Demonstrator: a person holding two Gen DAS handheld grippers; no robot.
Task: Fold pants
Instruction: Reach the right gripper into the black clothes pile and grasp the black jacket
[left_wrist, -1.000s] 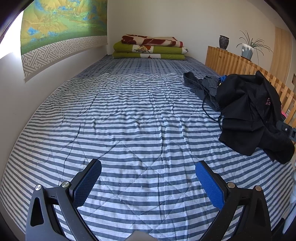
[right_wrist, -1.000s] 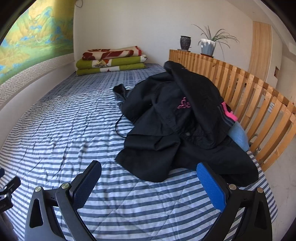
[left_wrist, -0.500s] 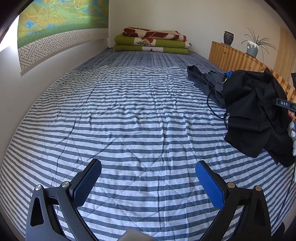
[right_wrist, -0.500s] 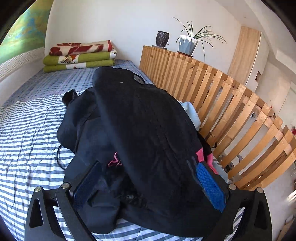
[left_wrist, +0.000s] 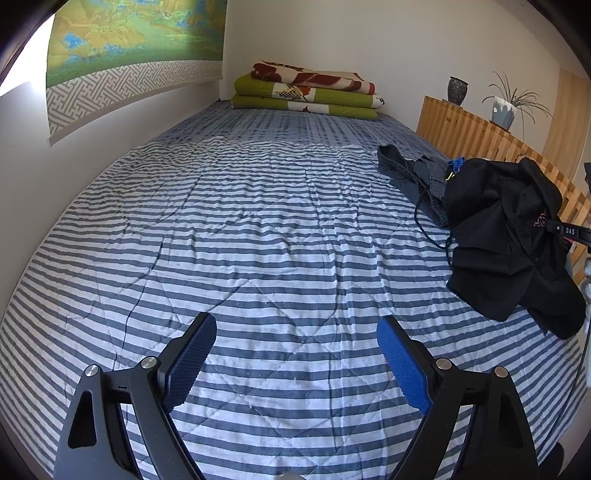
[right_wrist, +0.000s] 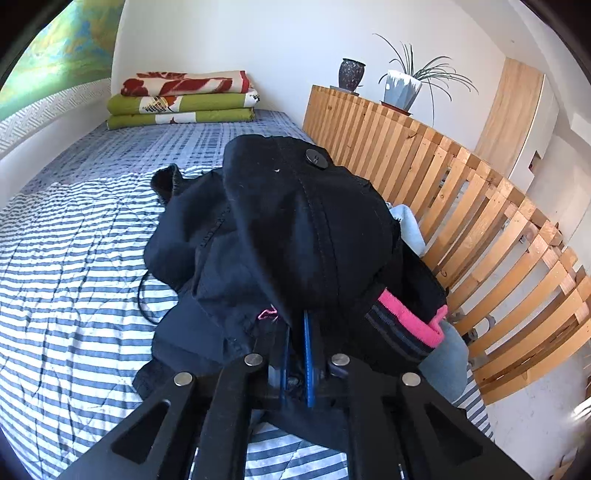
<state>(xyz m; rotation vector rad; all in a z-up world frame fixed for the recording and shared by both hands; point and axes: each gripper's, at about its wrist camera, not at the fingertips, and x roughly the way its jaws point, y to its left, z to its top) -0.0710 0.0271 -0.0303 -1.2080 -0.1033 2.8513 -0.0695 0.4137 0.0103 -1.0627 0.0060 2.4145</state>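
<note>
Black pants (right_wrist: 295, 229) lie bunched on top of a clothes pile at the bed's right side, against the slatted rail. My right gripper (right_wrist: 295, 332) is shut on a fold of that black cloth, its blue pads pressed close together. From the left wrist view the same black pants (left_wrist: 506, 236) sit far right, with part of the right gripper (left_wrist: 569, 230) reaching into them. My left gripper (left_wrist: 295, 354) hovers open over bare striped bedding, well left of the pile, with nothing between its fingers.
A striped quilt (left_wrist: 258, 229) covers the bed. Folded blankets (left_wrist: 306, 90) are stacked at the far end. A wooden slatted rail (right_wrist: 461, 206) runs along the right edge, with a vase (right_wrist: 351, 74) and potted plant (right_wrist: 400, 88) on top. Pink-trimmed (right_wrist: 413, 321) and grey garments (left_wrist: 413, 170) share the pile.
My right gripper has pushed into the pile and shut on the black pants; it was open before. The left gripper tilted slightly and stays open over the quilt.
</note>
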